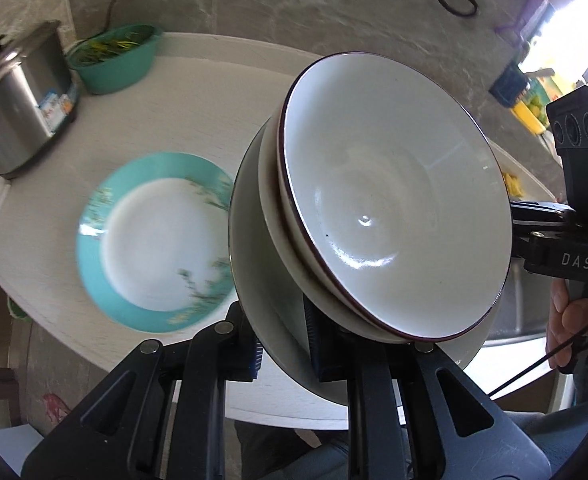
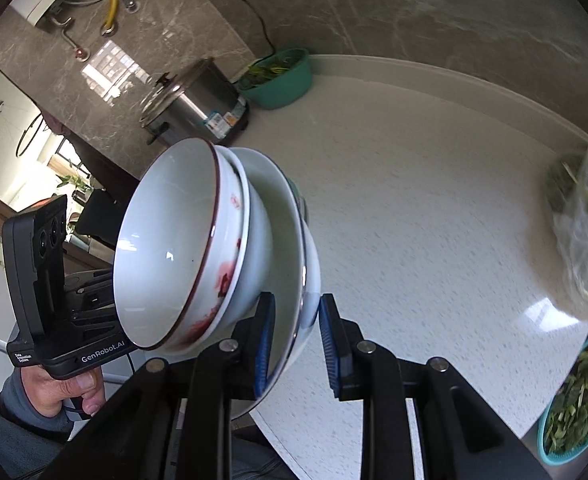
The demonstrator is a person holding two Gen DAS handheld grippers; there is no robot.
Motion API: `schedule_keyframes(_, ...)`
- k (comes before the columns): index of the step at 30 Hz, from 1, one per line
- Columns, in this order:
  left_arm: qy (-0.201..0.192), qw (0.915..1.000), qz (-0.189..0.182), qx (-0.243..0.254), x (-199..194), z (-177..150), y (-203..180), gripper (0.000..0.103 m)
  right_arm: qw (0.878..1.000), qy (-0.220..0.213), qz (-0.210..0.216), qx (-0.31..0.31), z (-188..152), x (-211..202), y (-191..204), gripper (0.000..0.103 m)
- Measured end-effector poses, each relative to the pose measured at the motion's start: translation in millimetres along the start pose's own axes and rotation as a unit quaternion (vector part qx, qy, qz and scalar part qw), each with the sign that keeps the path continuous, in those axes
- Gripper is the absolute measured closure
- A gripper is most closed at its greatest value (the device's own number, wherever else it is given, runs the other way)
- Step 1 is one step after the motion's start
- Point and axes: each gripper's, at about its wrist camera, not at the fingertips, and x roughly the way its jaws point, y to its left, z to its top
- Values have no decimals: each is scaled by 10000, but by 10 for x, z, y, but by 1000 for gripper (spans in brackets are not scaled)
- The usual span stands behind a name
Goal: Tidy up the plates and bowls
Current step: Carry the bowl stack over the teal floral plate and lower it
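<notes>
A stack of white bowls sits on a white plate point(image 1: 270, 320), held tilted above the counter. The top bowl point(image 1: 393, 200) has a dark red rim. My left gripper point(image 1: 282, 344) is shut on the plate's rim. My right gripper point(image 2: 294, 344) straddles the same plate's rim point(image 2: 290, 264) from the other side, jaws close on either side of it; the stacked bowls point(image 2: 174, 248) show red flower marks. A teal-rimmed plate point(image 1: 154, 240) lies flat on the counter, left of the stack.
A steel rice cooker point(image 1: 18, 96) and a green basin of greens point(image 1: 114, 56) stand at the counter's back. A bag of greens point(image 2: 585, 232) and a teal basket of greens point(image 2: 577, 400) are at the right.
</notes>
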Motion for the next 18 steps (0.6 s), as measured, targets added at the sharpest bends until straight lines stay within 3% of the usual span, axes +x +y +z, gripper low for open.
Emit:
schedule_keyframes(8,-67,9997,125,-214,-211,91,811,88,9996,110,138,-202,407,483,445,77)
schedule_keyframes(18,186,9994,201,-230,176,57,1557,88,9992,383,114,-67,562,1213,492,78)
